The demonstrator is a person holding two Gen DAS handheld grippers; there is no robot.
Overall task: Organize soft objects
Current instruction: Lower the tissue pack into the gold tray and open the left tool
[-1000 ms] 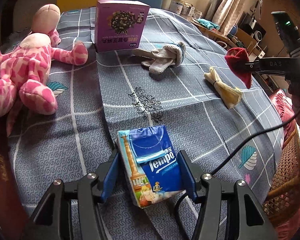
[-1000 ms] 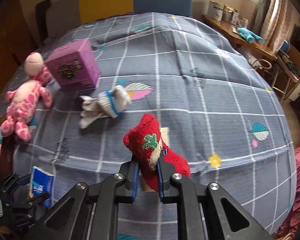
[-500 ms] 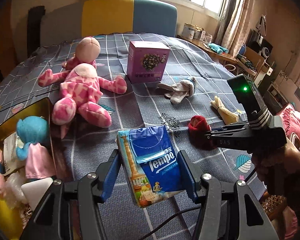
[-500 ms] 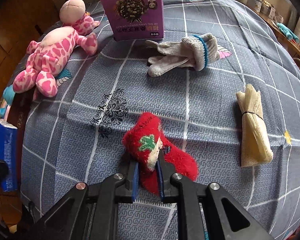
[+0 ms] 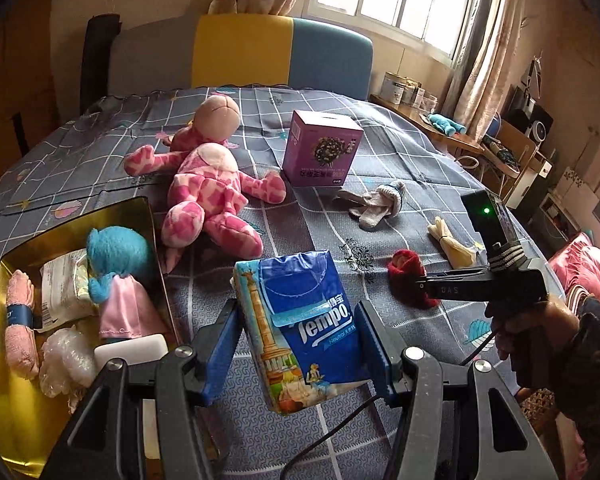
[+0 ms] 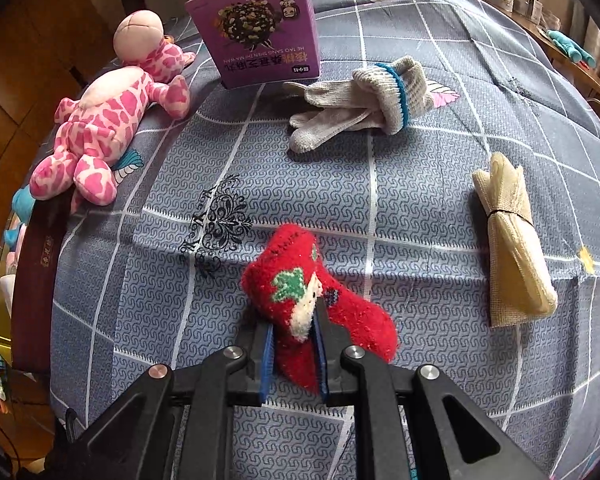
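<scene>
— Now, the grippers?
— Left gripper [image 5: 300, 344] clamps a tissue pack [image 5: 304, 328] above the tablecloth [image 5: 380, 168], just beside the gold box [image 5: 148, 216]. Right gripper [image 6: 294, 344] is pinched tight on a red sock [image 6: 300, 296] resting on the cloth.
— Beyond those?
— Yellow bundle [image 6: 508, 240] right; gloves [image 6: 360, 108], pink plush [image 5: 208, 192], purple carton [image 5: 320, 148] farther back.

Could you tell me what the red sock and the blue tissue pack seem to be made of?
Red sock: fuzzy, matte knit, probably fleece-like yarn, going by its visible pile. Tissue pack: glossy printed plastic film that creases and catches the light, presumably with soft paper inside.
</scene>
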